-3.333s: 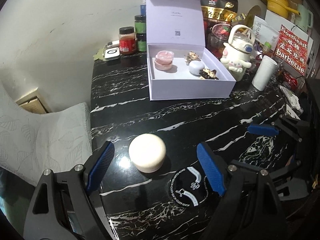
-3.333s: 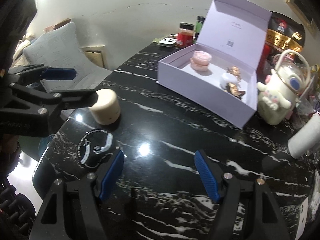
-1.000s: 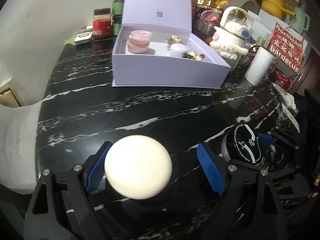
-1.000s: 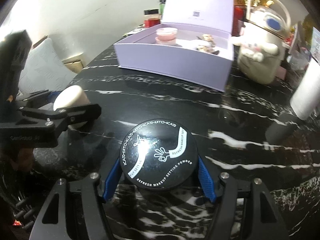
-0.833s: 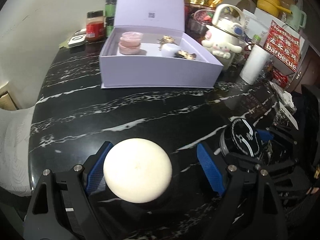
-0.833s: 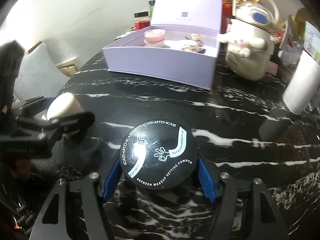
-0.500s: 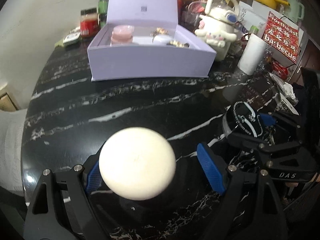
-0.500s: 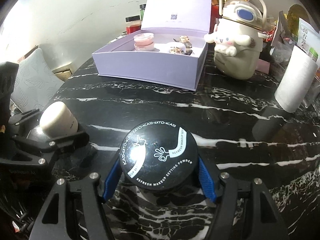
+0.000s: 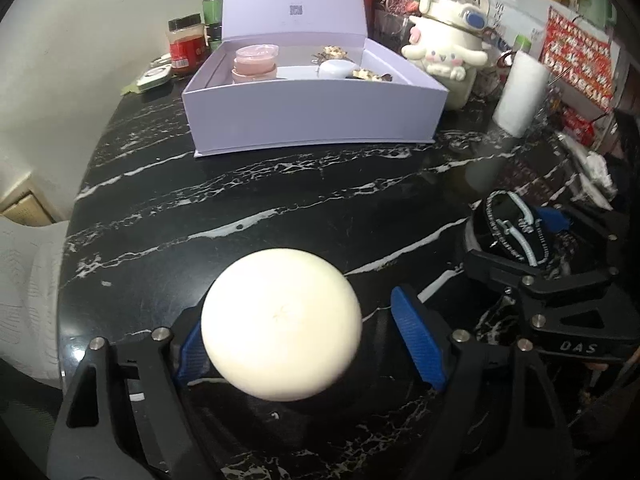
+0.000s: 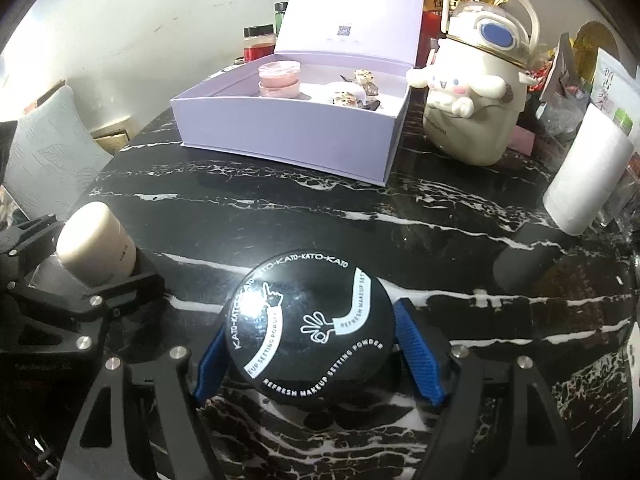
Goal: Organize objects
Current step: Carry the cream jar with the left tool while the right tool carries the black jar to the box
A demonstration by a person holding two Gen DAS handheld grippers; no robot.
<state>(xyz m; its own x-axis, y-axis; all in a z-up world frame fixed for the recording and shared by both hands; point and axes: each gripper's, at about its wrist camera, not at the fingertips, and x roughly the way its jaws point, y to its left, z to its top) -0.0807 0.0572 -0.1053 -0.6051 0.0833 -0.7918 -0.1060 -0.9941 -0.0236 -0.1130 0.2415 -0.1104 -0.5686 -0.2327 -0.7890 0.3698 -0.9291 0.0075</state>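
My left gripper (image 9: 304, 344) is shut on a cream round jar (image 9: 280, 326) and holds it above the black marble table (image 9: 248, 196). The jar also shows in the right wrist view (image 10: 96, 250), at the left. My right gripper (image 10: 316, 350) is shut on a black setting-powder compact (image 10: 310, 324), held above the table. The compact also shows in the left wrist view (image 9: 508, 228), at the right. An open lilac box (image 9: 312, 114) stands at the far side, holding a pink jar (image 9: 256, 62), a white case (image 9: 338, 70) and hair clips (image 9: 370, 75).
A cream cartoon-dog bottle (image 10: 472, 92) stands right of the box. A white paper roll (image 10: 588, 180) is at the far right. Red and green jars (image 9: 186, 42) stand behind the box at the left. Snack packets crowd the back right. A grey cushion (image 10: 48, 148) lies left of the table.
Both grippers have closed on their objects, lifted them off the table and moved forward toward the lilac box, which now looks larger and closer.
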